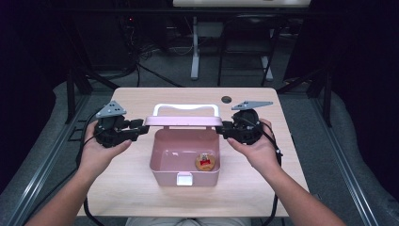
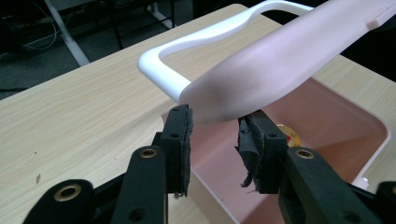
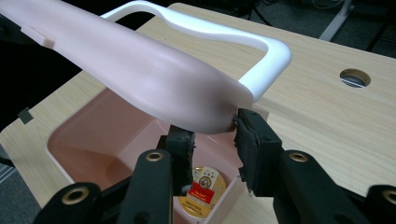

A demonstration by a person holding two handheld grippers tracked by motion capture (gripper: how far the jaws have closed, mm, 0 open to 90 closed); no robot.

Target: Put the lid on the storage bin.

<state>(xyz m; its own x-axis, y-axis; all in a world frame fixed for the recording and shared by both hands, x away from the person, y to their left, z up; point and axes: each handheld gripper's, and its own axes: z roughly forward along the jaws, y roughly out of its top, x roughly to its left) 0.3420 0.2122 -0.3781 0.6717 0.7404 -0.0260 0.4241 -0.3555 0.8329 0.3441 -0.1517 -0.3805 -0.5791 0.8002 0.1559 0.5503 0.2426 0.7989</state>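
round tin's [image 3: 201, 190] label, print too small

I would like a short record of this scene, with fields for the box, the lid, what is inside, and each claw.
box: pink box, open, on the table
lid: pink lid with white handle, raised above the box's far edge
inside: one round tin, near right corner
left claw: at lid's left end, jaws either side of it
right claw: at lid's right end, jaws either side of it
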